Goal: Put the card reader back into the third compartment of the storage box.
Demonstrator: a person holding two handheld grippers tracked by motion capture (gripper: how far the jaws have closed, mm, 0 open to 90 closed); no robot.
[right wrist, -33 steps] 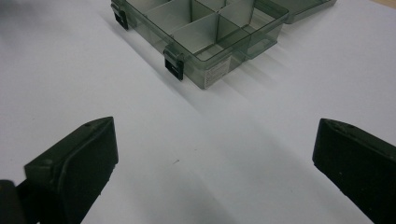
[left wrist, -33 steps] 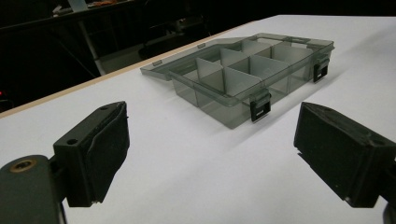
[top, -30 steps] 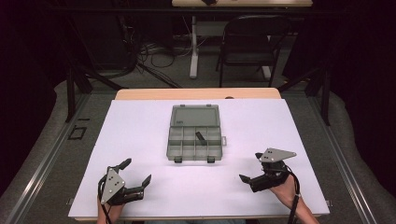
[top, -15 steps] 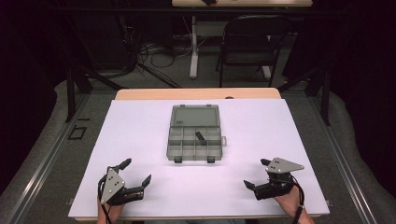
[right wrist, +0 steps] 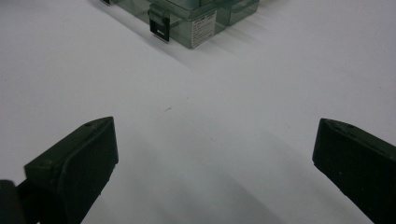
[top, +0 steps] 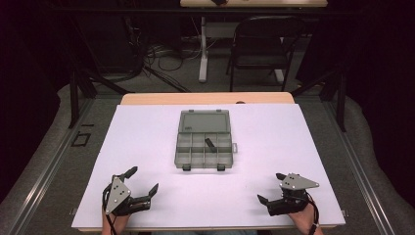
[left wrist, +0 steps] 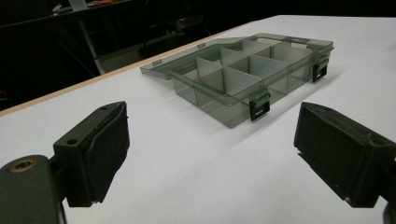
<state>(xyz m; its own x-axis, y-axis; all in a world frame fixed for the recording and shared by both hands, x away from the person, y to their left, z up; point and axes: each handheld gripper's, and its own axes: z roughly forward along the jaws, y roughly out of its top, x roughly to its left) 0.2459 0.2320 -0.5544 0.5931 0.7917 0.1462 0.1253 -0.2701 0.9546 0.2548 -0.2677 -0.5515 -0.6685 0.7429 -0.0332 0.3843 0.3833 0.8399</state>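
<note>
Both your tools gape empty — left tool (top: pixel 145 183), right tool (top: pixel 268 188) — organizer box (top: pixel 203 145) open, well ahead between them.

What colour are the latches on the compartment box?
Black, on the smoky grey compartment box; the latches show best in the left gripper view.

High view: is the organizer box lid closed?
No, the organizer box has its lid folded back flat on the table, leaving the compartments open, with a small dark item in one.
</note>
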